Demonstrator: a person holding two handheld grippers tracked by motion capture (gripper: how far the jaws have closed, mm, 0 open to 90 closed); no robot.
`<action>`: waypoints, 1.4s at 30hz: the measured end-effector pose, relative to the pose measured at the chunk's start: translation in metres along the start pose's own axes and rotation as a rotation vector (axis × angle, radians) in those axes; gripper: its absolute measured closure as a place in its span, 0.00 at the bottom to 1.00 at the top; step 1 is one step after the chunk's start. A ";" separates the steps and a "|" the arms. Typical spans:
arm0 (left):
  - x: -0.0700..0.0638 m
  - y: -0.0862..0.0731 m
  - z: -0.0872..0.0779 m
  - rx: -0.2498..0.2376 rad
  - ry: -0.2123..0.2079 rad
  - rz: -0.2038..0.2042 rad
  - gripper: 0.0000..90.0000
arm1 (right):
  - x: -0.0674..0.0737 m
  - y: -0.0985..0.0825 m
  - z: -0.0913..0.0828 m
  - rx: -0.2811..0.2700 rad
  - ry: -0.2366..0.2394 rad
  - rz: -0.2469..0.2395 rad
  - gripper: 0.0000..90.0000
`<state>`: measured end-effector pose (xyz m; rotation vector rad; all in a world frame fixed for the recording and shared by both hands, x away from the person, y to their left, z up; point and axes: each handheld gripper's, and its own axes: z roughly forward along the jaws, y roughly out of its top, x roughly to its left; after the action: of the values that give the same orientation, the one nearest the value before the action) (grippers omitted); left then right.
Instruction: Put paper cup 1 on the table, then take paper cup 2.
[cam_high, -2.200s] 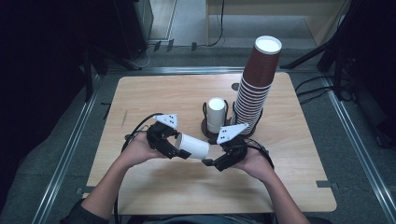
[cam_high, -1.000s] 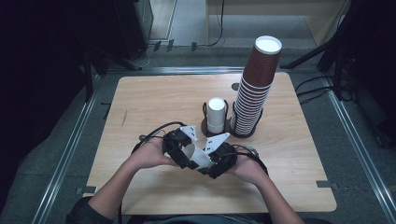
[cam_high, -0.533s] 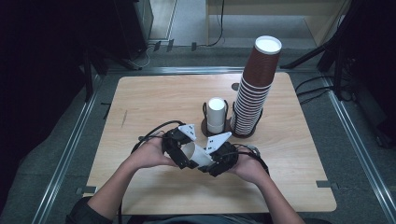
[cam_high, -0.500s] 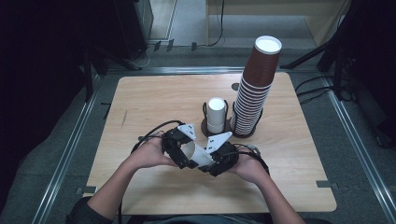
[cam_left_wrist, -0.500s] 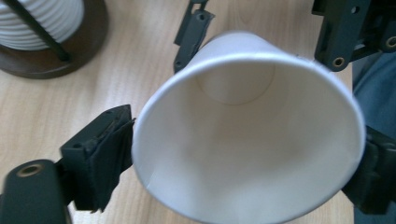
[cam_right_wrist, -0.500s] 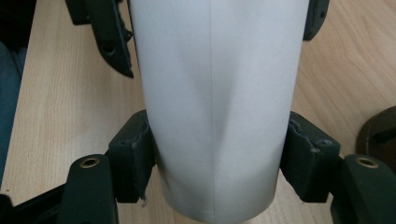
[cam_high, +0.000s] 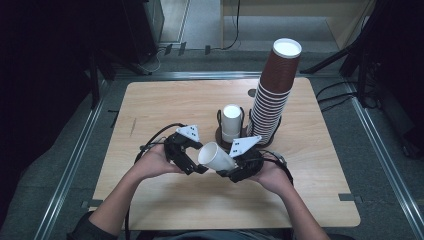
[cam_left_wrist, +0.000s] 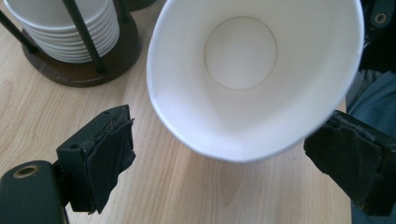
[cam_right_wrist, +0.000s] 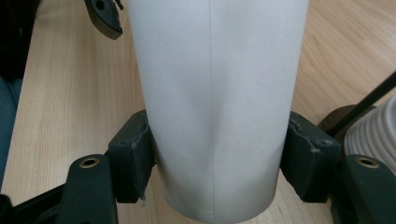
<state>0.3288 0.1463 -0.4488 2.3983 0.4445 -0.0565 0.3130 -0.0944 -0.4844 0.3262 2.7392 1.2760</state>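
A white paper cup (cam_high: 216, 156) lies on its side above the table's front middle, mouth toward my left gripper (cam_high: 196, 165). My right gripper (cam_high: 231, 170) is shut on it; its pads (cam_right_wrist: 133, 156) press both sides of the cup (cam_right_wrist: 215, 102), and its jaws have just been closing a little. In the left gripper view the cup's mouth (cam_left_wrist: 243, 51), squeezed to an oval, faces me. My left gripper (cam_left_wrist: 231, 135) is open. Its jaws have just been opening, with the cup's rim between them but untouched by the pads (cam_left_wrist: 109, 154).
A tall stack of brown cups (cam_high: 275, 95) stands at the back right of the wooden table (cam_high: 150, 110). Beside it, a black wire holder keeps a short stack of white cups (cam_high: 231, 125), which rises just behind my grippers (cam_left_wrist: 70, 32).
My left gripper has let go of the cup's rim, its jaws now wide, and it has drawn back a little to the left. The right gripper keeps the cup and has hardly moved.
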 end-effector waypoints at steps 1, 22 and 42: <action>0.000 0.000 -0.001 -0.009 -0.002 -0.004 0.09 | -0.001 0.000 -0.001 -0.009 -0.005 -0.001 0.37; -0.007 0.007 -0.005 -0.213 -0.028 -0.029 0.10 | 0.001 0.004 0.000 -0.160 0.087 0.089 0.37; -0.001 0.004 -0.016 -0.242 -0.031 -0.040 0.28 | 0.000 0.005 -0.002 -0.102 0.063 0.152 0.17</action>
<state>0.3275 0.1534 -0.4345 2.1482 0.4571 -0.0546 0.3128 -0.0930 -0.4793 0.5015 2.7338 1.4812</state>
